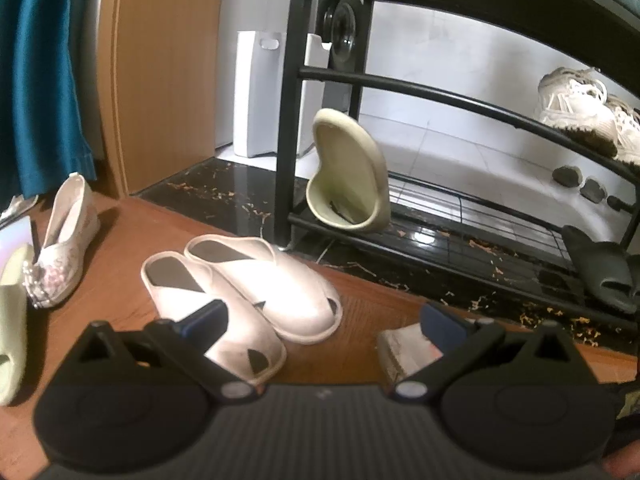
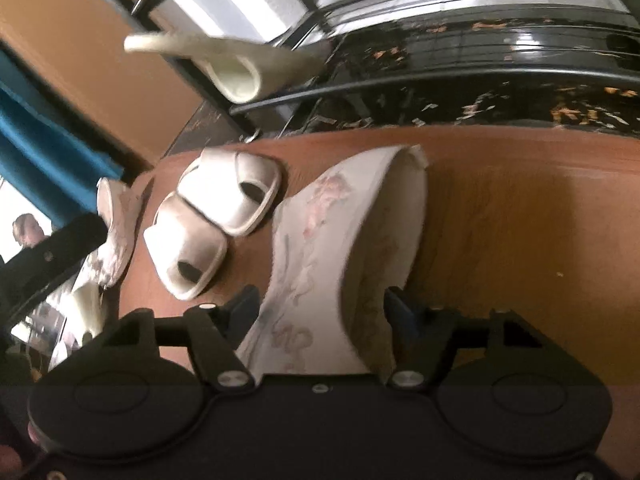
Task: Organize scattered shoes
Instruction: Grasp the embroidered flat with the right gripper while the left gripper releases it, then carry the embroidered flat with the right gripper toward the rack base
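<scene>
My right gripper [image 2: 322, 306] straddles a white floral flat shoe [image 2: 344, 240] that lies on the wooden floor, and its pads touch both sides of the shoe. A pair of white cross-strap slippers [image 2: 216, 216] lies just left of it. My left gripper [image 1: 320, 320] hovers open over the toes of the same white slippers [image 1: 240, 288], with nothing between its fingers. The second floral shoe [image 1: 64, 240] and a pale green slipper [image 1: 12, 320] lie at the far left. Another pale green slipper [image 1: 348, 172] leans upright at the left end of the shoe rack's bottom shelf [image 1: 460, 240].
The black metal shoe rack [image 1: 288, 120] stands ahead on dark marble floor. White sneakers [image 1: 580, 116] sit on its upper shelf and a black slipper [image 1: 600, 276] on the bottom one. A teal curtain [image 1: 40, 80] and a wooden door frame [image 1: 160, 80] are at the left.
</scene>
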A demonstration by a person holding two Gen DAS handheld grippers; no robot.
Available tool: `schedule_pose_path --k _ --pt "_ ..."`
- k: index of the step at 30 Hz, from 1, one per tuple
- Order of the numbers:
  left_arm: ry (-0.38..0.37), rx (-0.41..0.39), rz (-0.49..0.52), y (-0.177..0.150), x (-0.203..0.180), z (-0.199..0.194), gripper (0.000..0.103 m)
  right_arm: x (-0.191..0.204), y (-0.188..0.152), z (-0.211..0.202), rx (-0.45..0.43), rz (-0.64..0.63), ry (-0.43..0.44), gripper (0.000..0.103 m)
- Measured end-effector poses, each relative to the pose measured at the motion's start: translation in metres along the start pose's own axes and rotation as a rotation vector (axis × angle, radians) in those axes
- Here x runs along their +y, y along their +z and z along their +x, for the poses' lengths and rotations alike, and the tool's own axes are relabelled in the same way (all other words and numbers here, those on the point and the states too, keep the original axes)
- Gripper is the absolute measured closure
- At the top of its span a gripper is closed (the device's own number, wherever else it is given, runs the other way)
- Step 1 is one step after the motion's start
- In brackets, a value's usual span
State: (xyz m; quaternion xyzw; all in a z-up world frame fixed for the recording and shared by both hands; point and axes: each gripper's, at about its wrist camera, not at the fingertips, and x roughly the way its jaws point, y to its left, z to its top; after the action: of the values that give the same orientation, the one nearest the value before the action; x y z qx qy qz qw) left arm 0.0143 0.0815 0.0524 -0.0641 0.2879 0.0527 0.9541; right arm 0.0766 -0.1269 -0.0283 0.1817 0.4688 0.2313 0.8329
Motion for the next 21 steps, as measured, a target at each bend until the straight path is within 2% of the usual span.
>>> schedule_pose_path --k 2,3,9,15,18,21 --pt "0.002 0.014 -0.003 0.000 0.000 0.001 0.001 0.006 0.000 0.003 0.011 -0.025 -0.001 0.051" --pt "0.007 0.021 -0.003 -0.001 0.000 0.003 0.001 0.008 0.000 0.004 0.012 -0.030 0.000 0.055" --pt "0.037 0.046 0.006 -0.002 0.000 0.005 0.001 0.018 -0.003 0.003 -0.014 -0.067 -0.017 0.059" --pt "0.053 0.060 0.008 -0.002 0.001 0.007 0.001 0.021 -0.016 -0.021 -0.135 -0.089 -0.090 0.061" --pt "0.053 0.061 0.007 -0.002 0.001 0.007 0.001 0.016 -0.020 -0.042 -0.213 -0.076 -0.153 0.061" --pt "0.050 0.060 0.004 -0.002 0.000 0.006 0.001 0.004 -0.024 -0.072 -0.285 -0.081 -0.297 0.061"
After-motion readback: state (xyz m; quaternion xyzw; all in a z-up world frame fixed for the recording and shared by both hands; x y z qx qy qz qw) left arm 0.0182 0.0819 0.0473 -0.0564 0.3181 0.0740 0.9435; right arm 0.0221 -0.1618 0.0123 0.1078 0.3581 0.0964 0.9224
